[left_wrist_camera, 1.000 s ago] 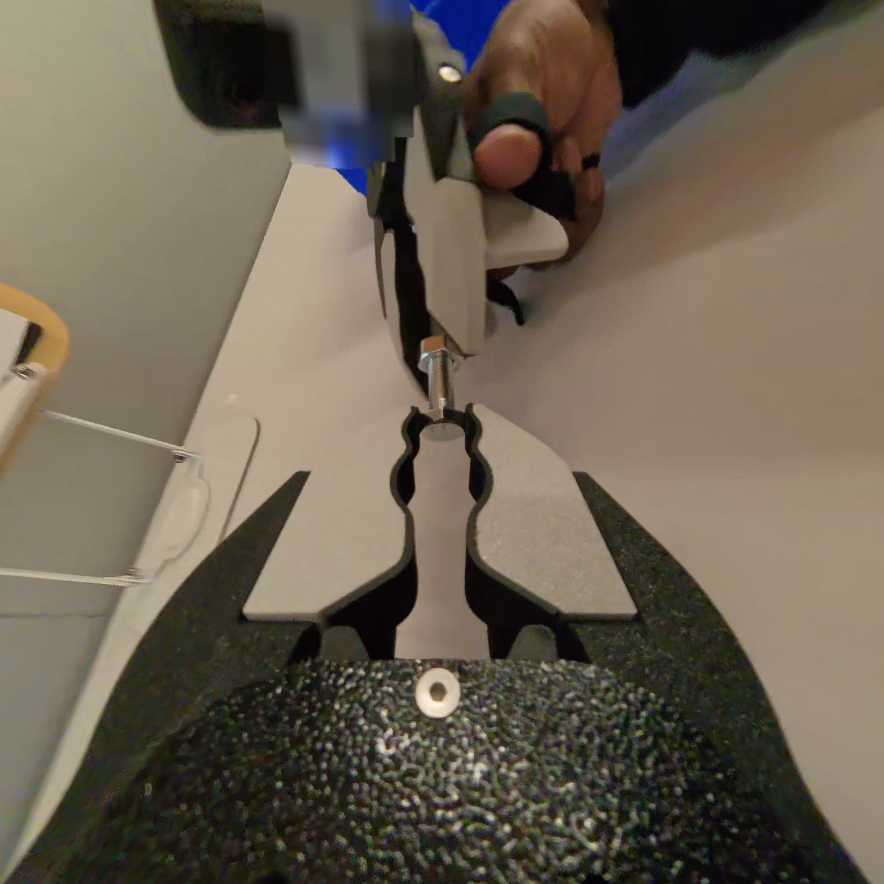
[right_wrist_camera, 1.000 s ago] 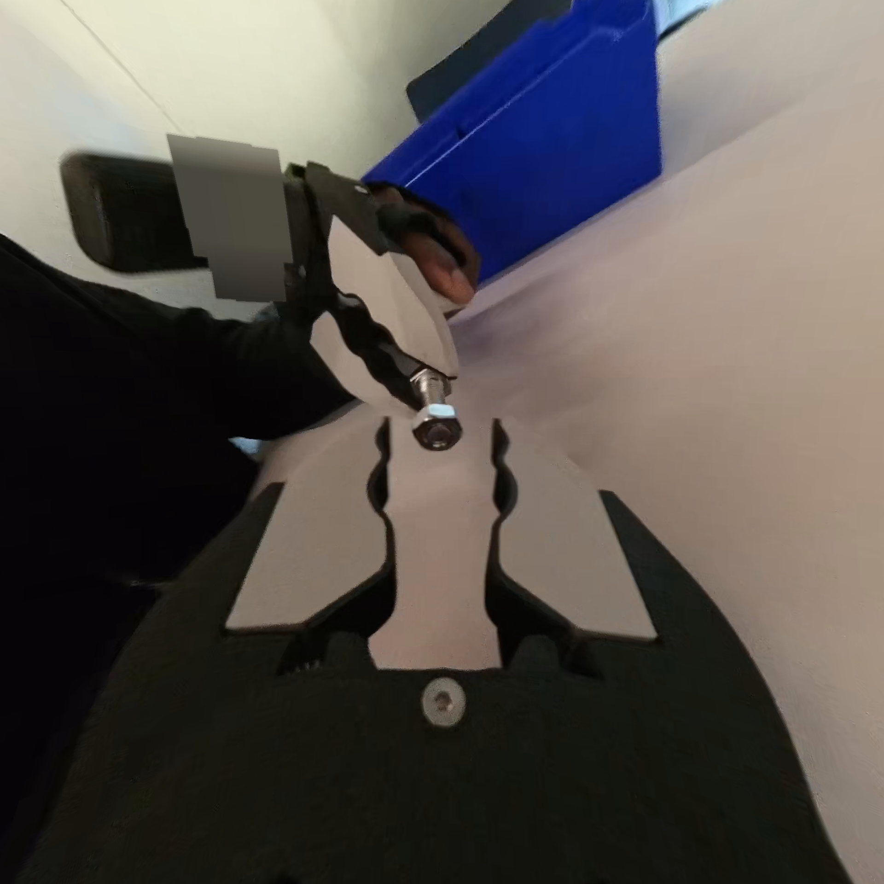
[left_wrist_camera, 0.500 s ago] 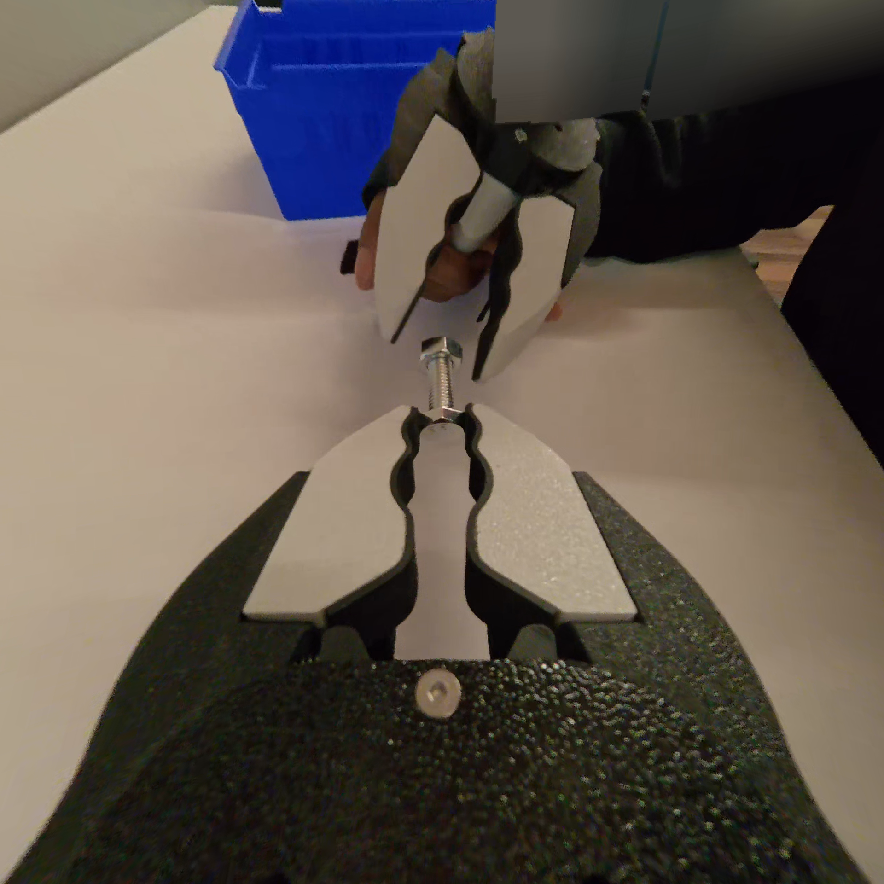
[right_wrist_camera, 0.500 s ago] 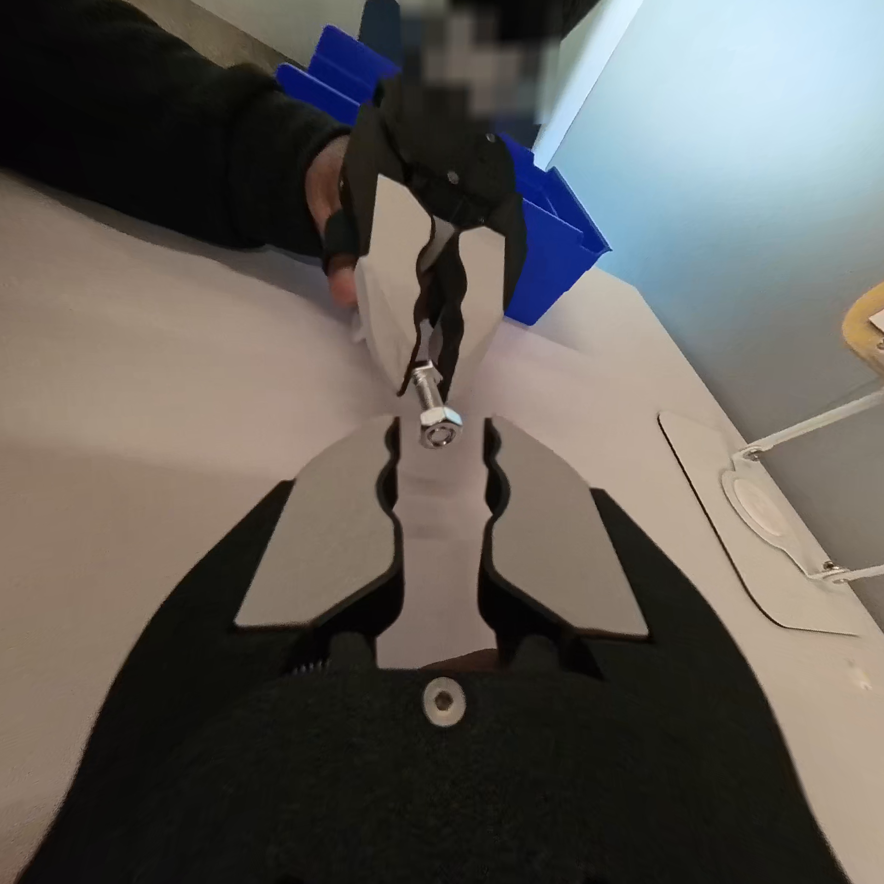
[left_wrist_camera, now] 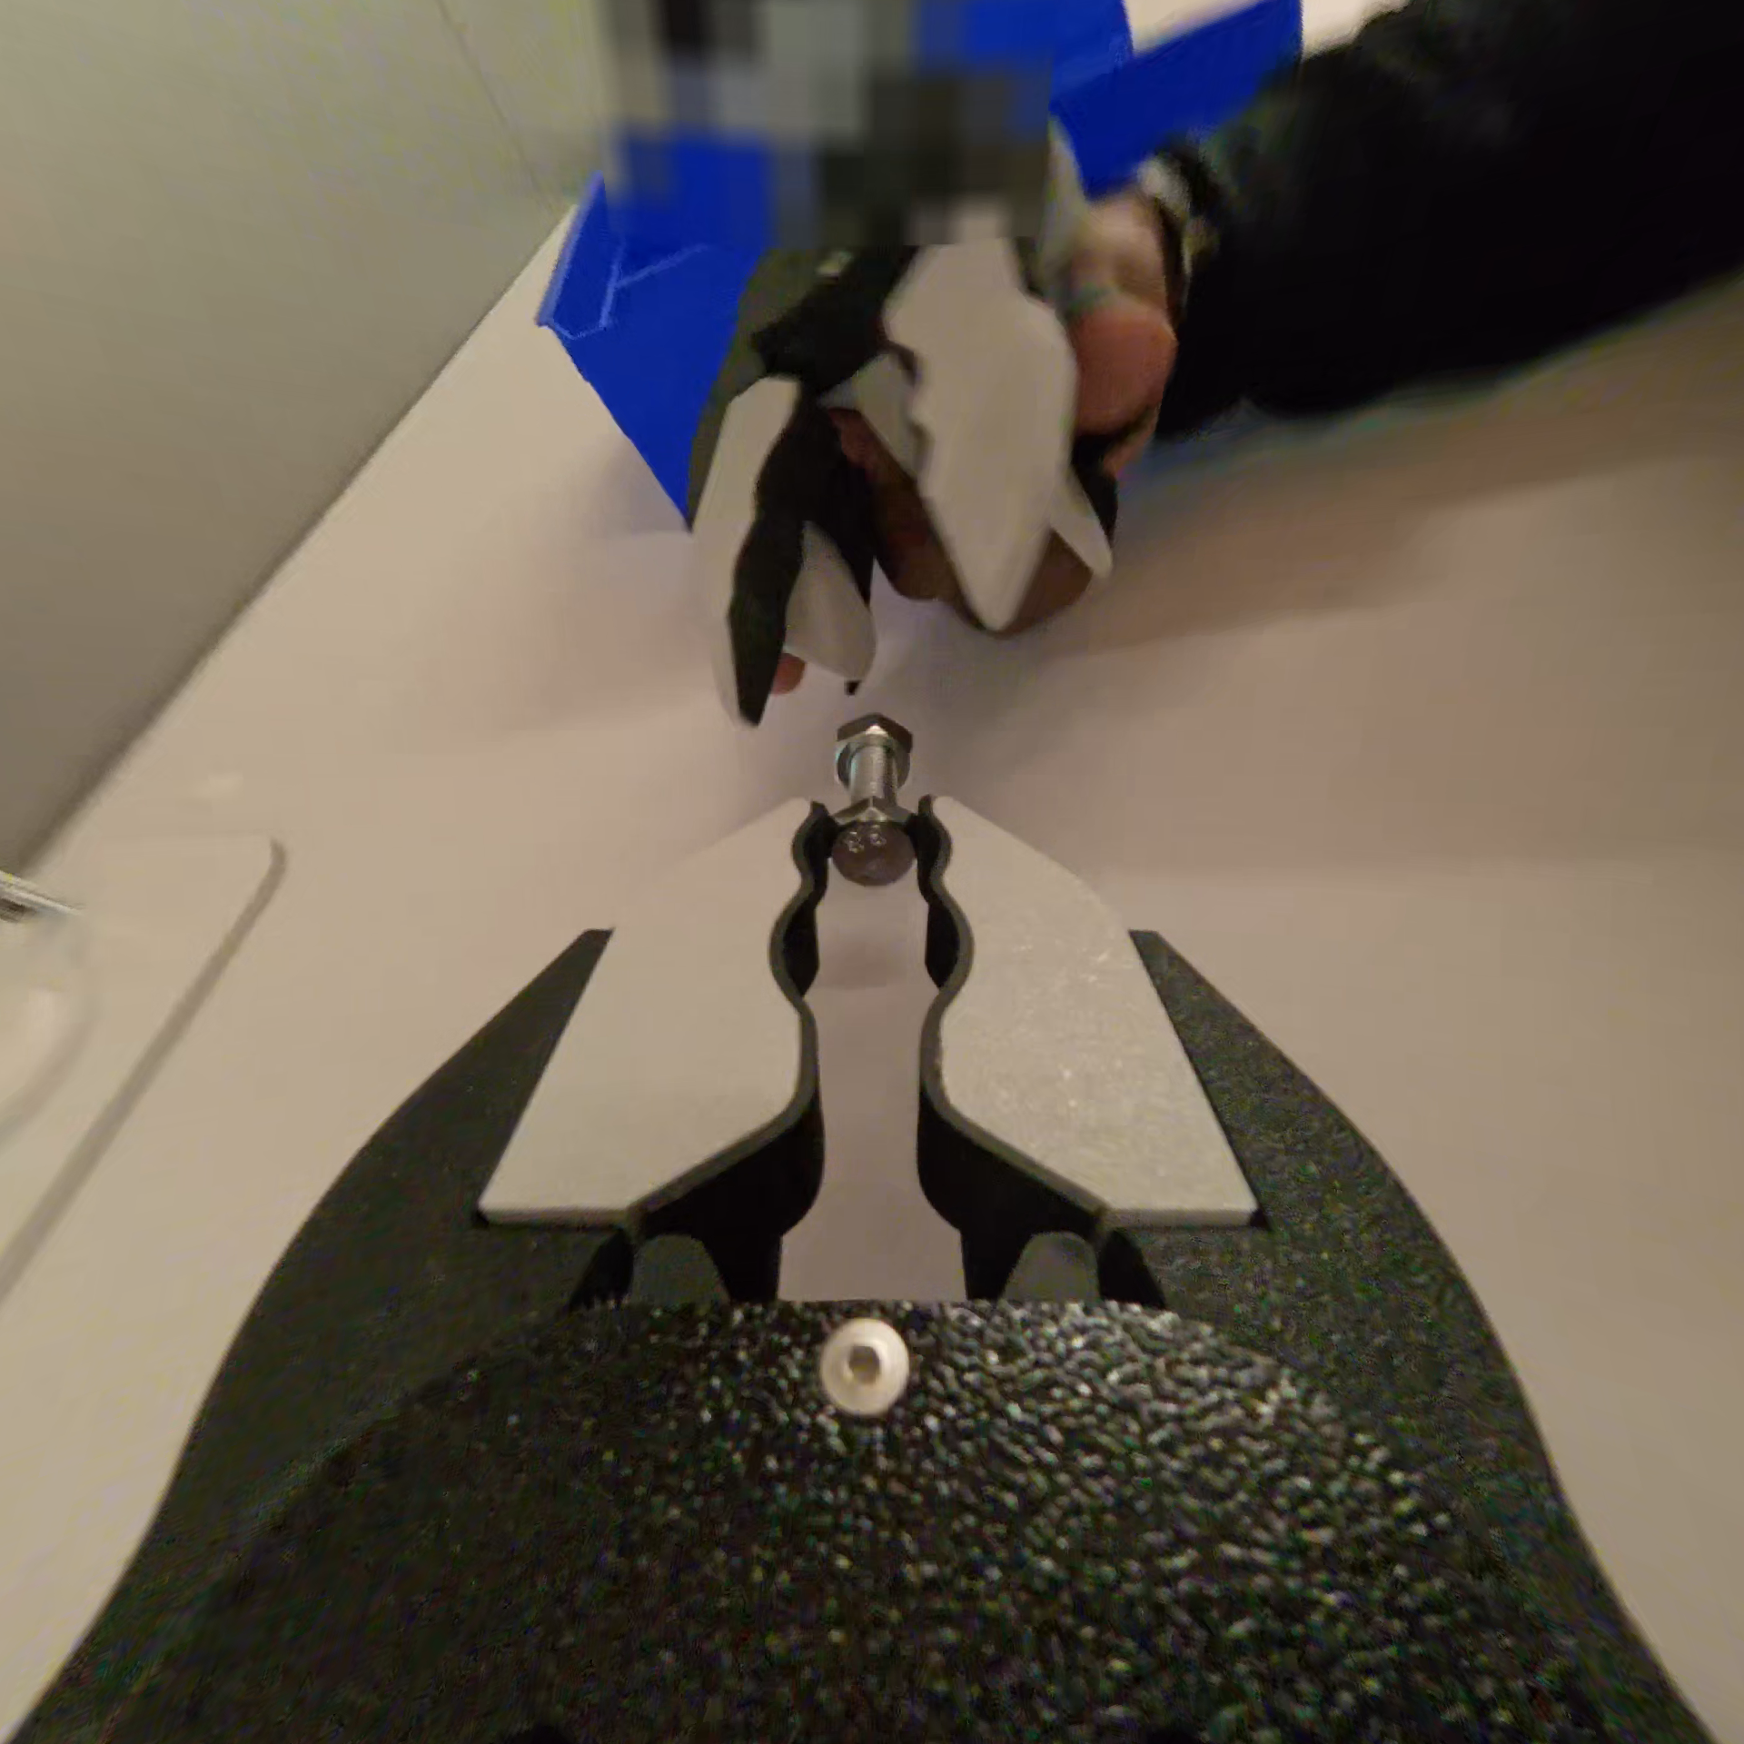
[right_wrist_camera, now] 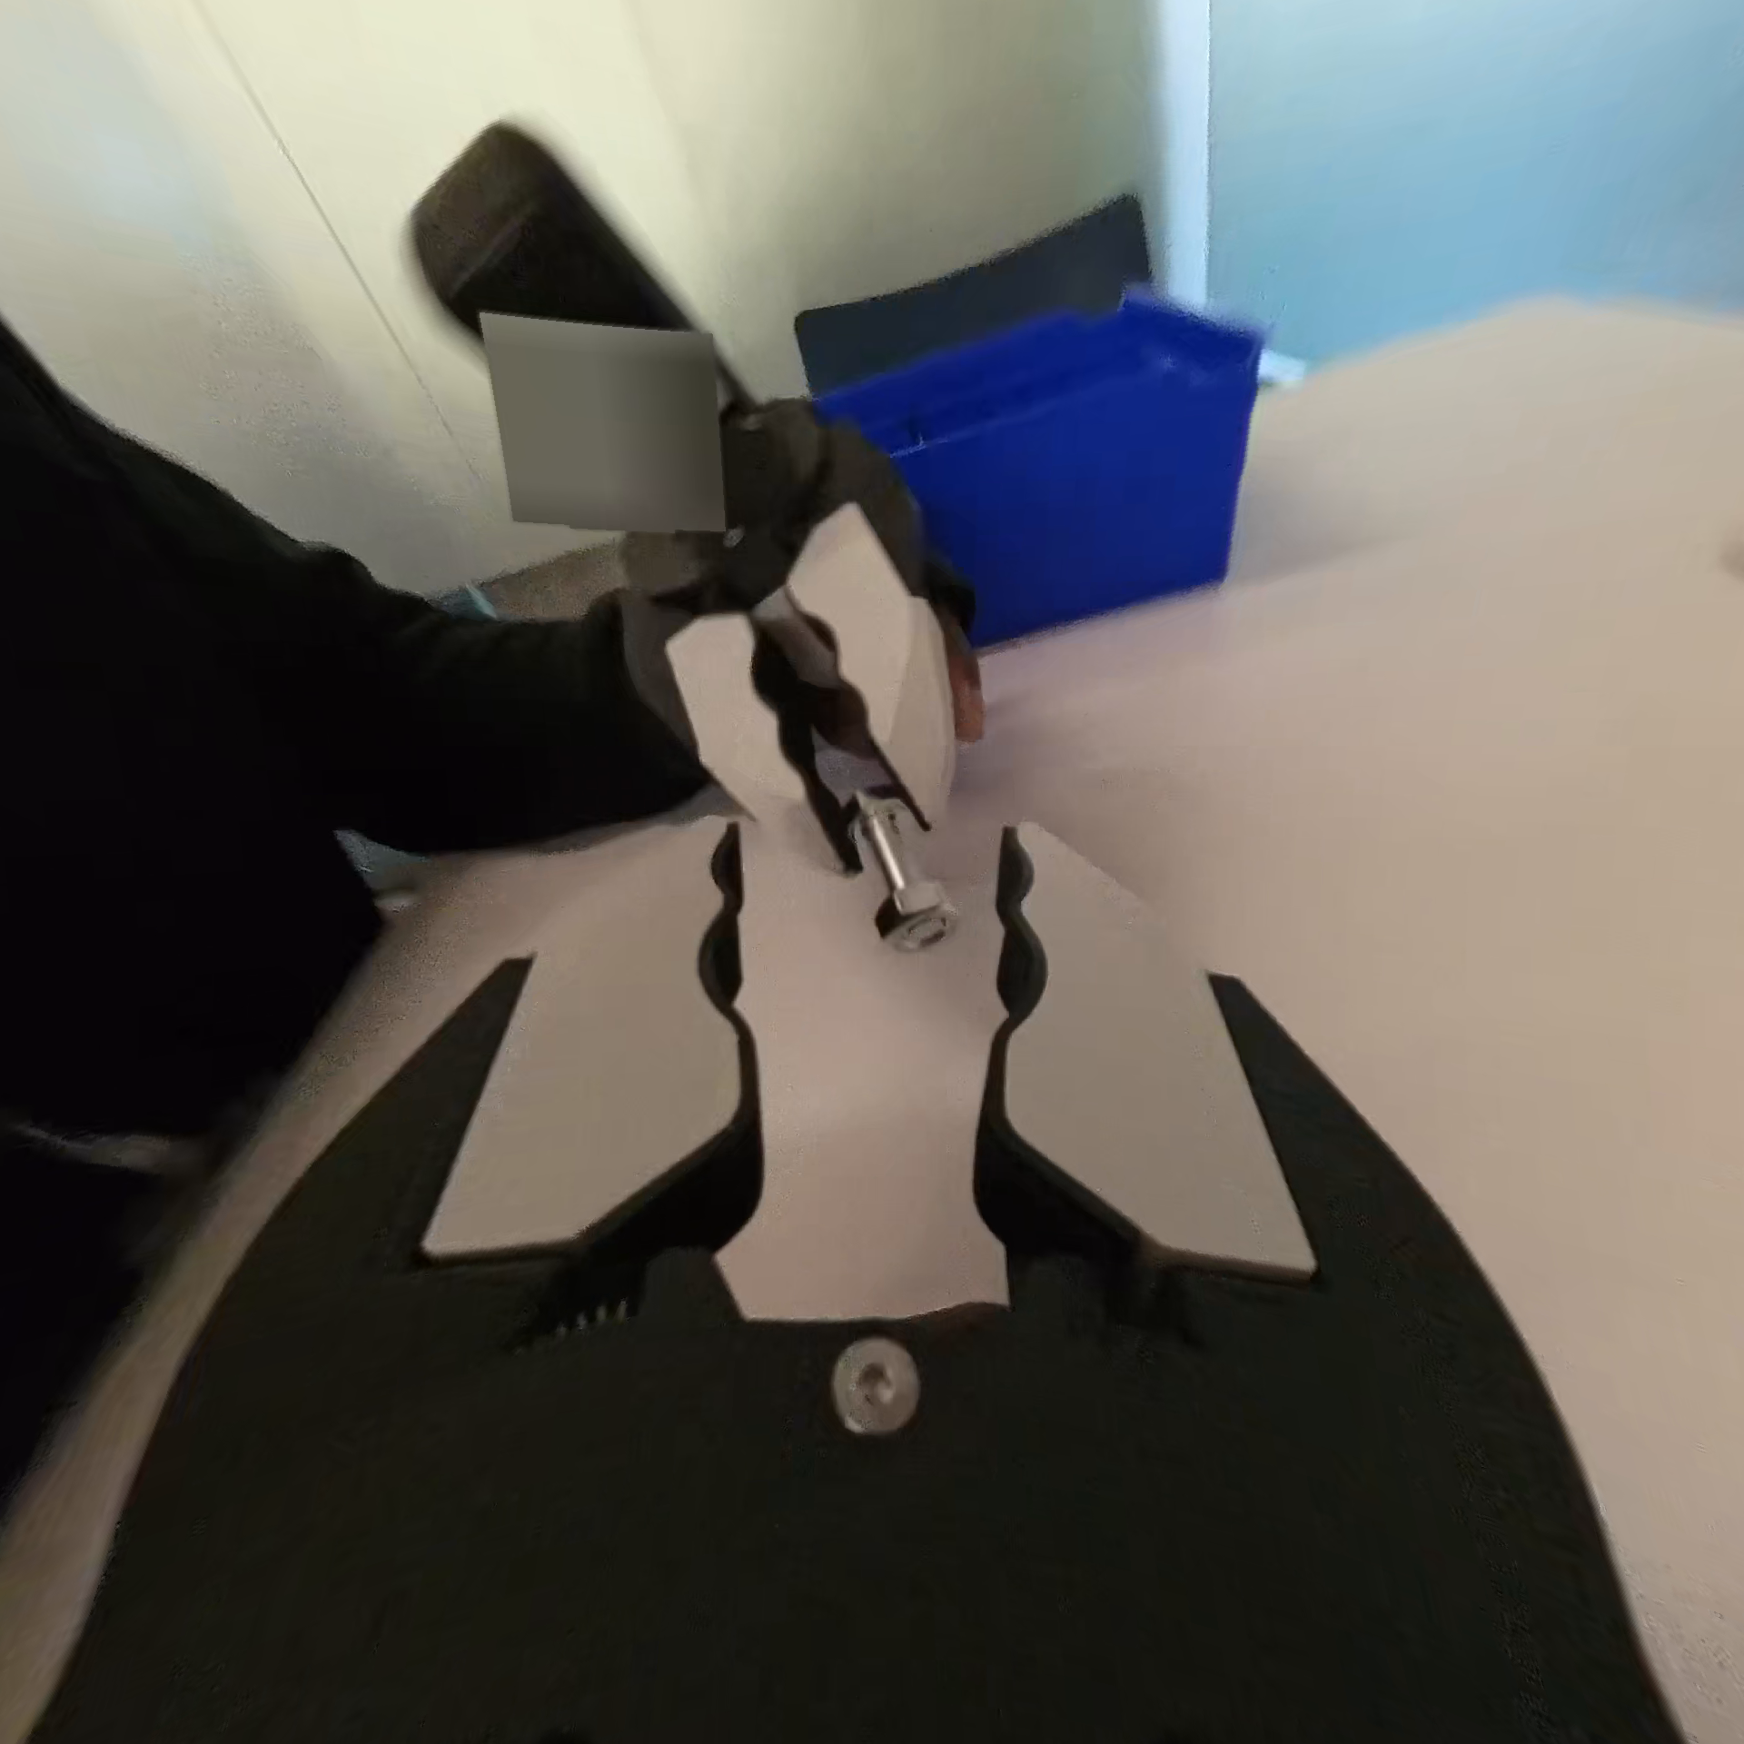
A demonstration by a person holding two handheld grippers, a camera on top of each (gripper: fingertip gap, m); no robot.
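Left wrist view, centre of frame: left gripper (left_wrist_camera: 870, 830) nearly closed, its 2 fingertips (left_wrist_camera: 930, 821) pinched on the hexagonal head of a silver bolt (left_wrist_camera: 870, 776). Bolt shaft pointing away from the camera, with a silver nut (left_wrist_camera: 873, 731) threaded at its far end, held above a pale table (left_wrist_camera: 1416, 849). Just beyond the nut, slightly left and above, not touching: right gripper (left_wrist_camera: 802, 684), jaws parted with nothing between them, gripped by a hand (left_wrist_camera: 1118, 359) in a black sleeve (left_wrist_camera: 1463, 189) at the upper right. Behind it, toward the top of the frame, a blue bin (left_wrist_camera: 651, 311), partly under a mosaic patch. Pale wall (left_wrist_camera: 236, 283) filling the upper left; a flat pale plate (left_wrist_camera: 142, 944) with rounded corner on the table at the left edge. Right wrist view, centre of frame: right gripper (right_wrist_camera: 873, 849) wide open, bare space at both pads, the nut (right_wrist_camera: 913, 920) lying between the 2 fingertips (right_wrist_camera: 1014, 849) in the picture but clear of each. Above it, the left gripper (right_wrist_camera: 873, 816) clamped on the bolt's (right_wrist_camera: 887, 863) head, angled down from the upper left, with a black sleeve (right_wrist_camera: 236, 661) across the left side. Blue bin (right_wrist_camera: 1085, 491) on the table (right_wrist_camera: 1416, 755) at the upper right, a dark chair back (right_wrist_camera: 972, 283) behind it, cream wall (right_wrist_camera: 283, 142) upper left. Edges of this view smeared by blur.
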